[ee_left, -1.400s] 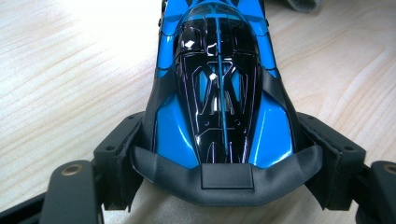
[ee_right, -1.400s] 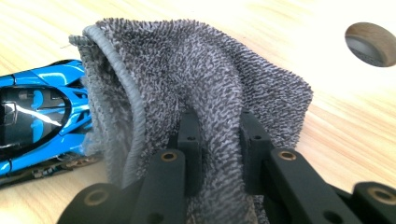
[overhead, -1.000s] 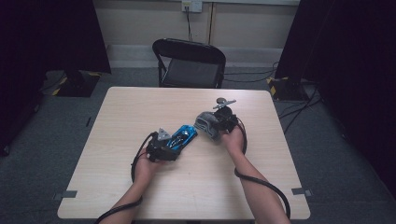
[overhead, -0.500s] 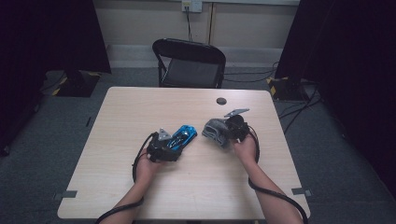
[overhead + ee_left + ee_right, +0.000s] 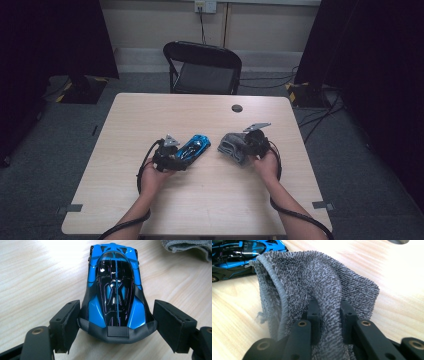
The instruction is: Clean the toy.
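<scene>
**Blue car flanked, grey cloth pinched**

Blue toy car (image 5: 115,290) sits mid-table between your left gripper (image 5: 116,322)'s spread jaws, which have just been closing; the right pad stands clear. At its 3 o'clock, your right gripper (image 5: 328,312) pinches the grey cloth (image 5: 322,282).

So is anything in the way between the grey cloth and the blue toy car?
No. The right gripper pinches the grey cloth, and bare table lies between it and the blue toy car, which sits between the left gripper's jaws.
</scene>
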